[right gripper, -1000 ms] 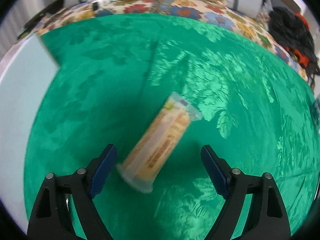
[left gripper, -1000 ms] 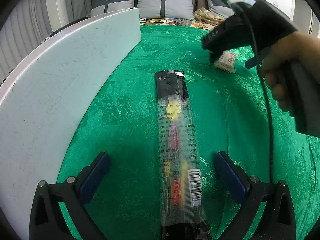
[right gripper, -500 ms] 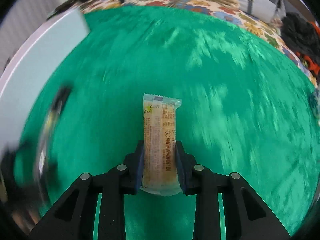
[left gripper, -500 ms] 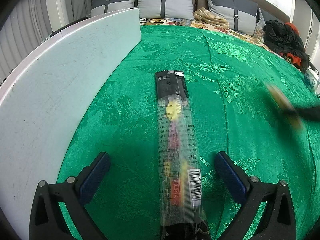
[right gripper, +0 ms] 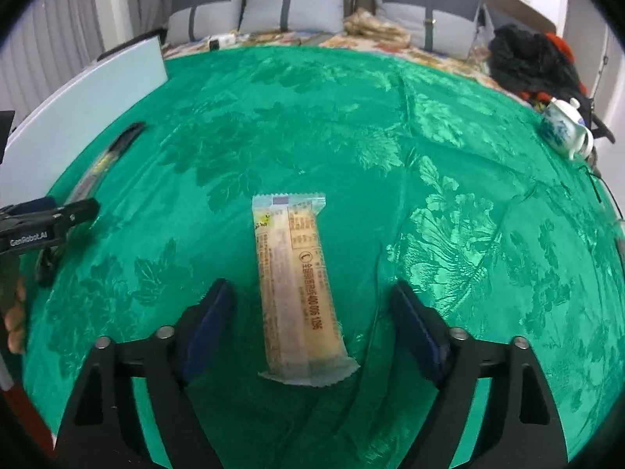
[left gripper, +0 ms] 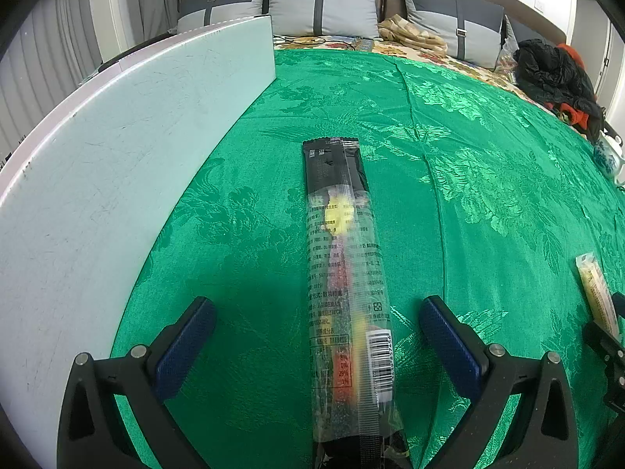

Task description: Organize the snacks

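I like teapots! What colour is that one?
White with blue patterns; the teapot shows best in the right wrist view.

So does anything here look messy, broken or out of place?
Nothing stands out. The long black-and-clear snack packet and the pale yellow wafer packet both lie flat and sealed on the green patterned cloth, each between an open claw, left and right.

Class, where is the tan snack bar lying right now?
In the right wrist view, the tan snack bar lies flat on the green cloth, between the open jaws of the right gripper, untouched.
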`<state>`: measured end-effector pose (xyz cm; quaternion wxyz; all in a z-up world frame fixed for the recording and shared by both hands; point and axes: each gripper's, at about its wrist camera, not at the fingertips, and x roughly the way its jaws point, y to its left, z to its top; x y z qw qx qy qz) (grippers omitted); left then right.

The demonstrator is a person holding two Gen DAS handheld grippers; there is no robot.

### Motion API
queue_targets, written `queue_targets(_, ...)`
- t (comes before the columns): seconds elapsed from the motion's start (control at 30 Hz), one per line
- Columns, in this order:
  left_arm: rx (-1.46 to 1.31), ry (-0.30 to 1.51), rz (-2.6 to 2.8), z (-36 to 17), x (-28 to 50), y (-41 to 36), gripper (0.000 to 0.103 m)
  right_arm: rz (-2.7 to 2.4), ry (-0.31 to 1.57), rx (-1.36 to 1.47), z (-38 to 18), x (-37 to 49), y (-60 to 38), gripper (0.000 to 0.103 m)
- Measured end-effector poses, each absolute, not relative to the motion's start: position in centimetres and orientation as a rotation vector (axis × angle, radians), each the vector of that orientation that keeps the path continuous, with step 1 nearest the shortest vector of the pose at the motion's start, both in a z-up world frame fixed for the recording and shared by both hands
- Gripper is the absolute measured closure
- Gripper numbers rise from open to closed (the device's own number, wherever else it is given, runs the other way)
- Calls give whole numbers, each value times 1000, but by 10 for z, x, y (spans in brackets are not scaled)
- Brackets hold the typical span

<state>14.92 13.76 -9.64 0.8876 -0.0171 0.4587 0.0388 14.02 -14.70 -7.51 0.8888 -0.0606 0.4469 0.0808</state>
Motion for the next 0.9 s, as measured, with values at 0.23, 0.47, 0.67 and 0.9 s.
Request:
queue_targets(0.23,-36,954,80,-96,150,137,0,163,932,-118,-75,138,-147,12)
queue_targets(0.47,-36,953,80,-96,150,137,0,163,932,-117,-75,136,-149,11)
queue_targets(0.67,-36,953,80,-96,150,137,0,163,932,-117,-75,136,-149,11)
queue_targets(0.9,-36,953,80,-96,150,137,0,163,931,-117,-75,136,-149,11)
